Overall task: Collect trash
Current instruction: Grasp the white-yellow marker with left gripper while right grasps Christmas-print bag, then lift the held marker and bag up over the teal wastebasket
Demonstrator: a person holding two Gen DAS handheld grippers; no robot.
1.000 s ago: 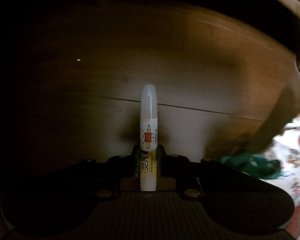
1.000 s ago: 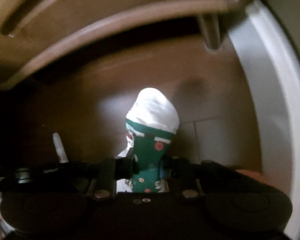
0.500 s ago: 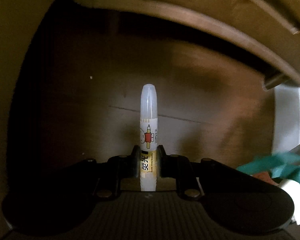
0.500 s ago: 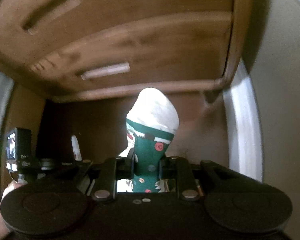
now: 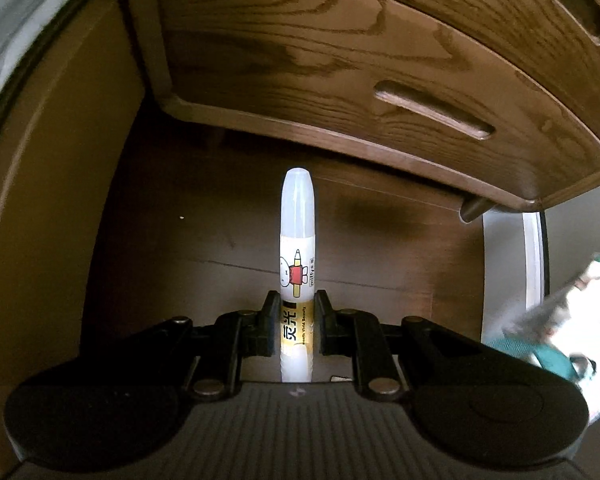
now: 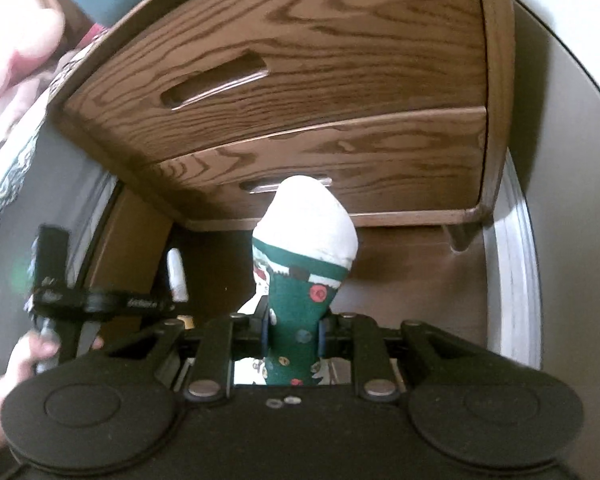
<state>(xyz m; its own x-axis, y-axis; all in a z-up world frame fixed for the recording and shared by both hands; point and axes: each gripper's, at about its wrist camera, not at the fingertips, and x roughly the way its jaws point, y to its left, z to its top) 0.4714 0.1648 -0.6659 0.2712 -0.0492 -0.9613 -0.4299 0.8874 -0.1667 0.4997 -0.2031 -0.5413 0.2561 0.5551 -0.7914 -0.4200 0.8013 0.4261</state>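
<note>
Both tongs loaded, each item pointing straight ahead toward the wooden drawers

Nearest the left camera, the left gripper (image 5: 296,330) pinches a marker pen (image 5: 297,248) low on its barrel, its long axis running forward in line with the fingers, cap end away from the hand. The right gripper (image 6: 291,332) is pressed onto a green patterned sock (image 6: 302,280), white toe end outward, standing upright between its fingers. Seen from the right camera, the left gripper sits just beside and to the left, so the hands are close together. Beyond both lies the dark floor (image 5: 380,240), then the drawer unit (image 6: 300,80) on short legs. No bin is visible, so neither hand can be judged nearer to one.
</note>
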